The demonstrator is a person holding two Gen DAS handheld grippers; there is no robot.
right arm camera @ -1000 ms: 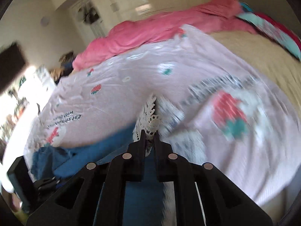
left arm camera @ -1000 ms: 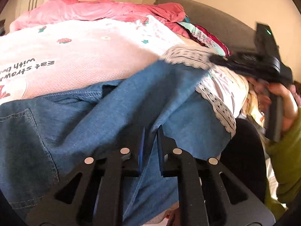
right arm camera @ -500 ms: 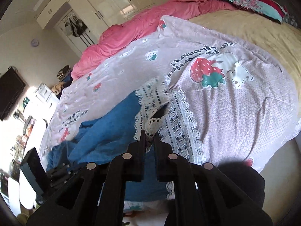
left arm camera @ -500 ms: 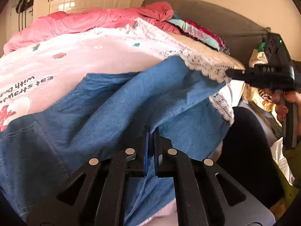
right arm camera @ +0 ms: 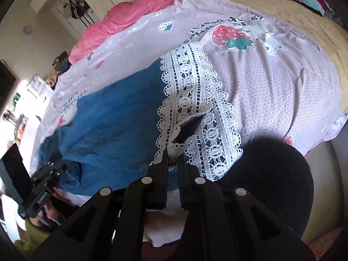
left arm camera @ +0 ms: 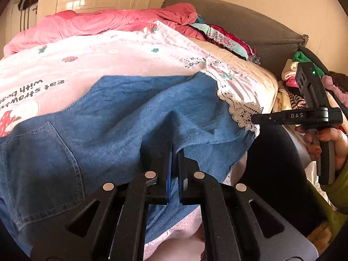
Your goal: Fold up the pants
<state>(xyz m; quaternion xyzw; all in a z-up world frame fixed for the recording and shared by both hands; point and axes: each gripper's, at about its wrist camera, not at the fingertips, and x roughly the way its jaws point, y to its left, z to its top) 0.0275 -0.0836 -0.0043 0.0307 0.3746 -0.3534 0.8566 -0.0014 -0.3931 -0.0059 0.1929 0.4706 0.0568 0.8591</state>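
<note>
Blue denim pants (left arm camera: 113, 117) with a white lace hem (left arm camera: 237, 106) lie spread along the near edge of the bed. My left gripper (left arm camera: 175, 150) is shut on a raised fold of the denim near the middle of a leg. My right gripper (right arm camera: 173, 152) is shut on the lace hem (right arm camera: 195, 100) at the leg end. The right gripper also shows in the left wrist view (left arm camera: 256, 117), at the lace. The left gripper shows in the right wrist view (right arm camera: 51, 165) at the waist end of the pants (right arm camera: 113, 117).
A pink strawberry-print quilt (left arm camera: 121, 58) covers the bed under the pants, with a rumpled pink duvet (left arm camera: 97, 24) behind. A grey headboard (left arm camera: 250, 28) and a clothes pile (left arm camera: 291, 82) are at the right. A dark rounded shape (right arm camera: 274, 174) is at the bed's edge.
The pants leg has been drawn out flatter along the bed. My right gripper has moved right and down with the lace hem. My left gripper keeps its hold on the denim.
</note>
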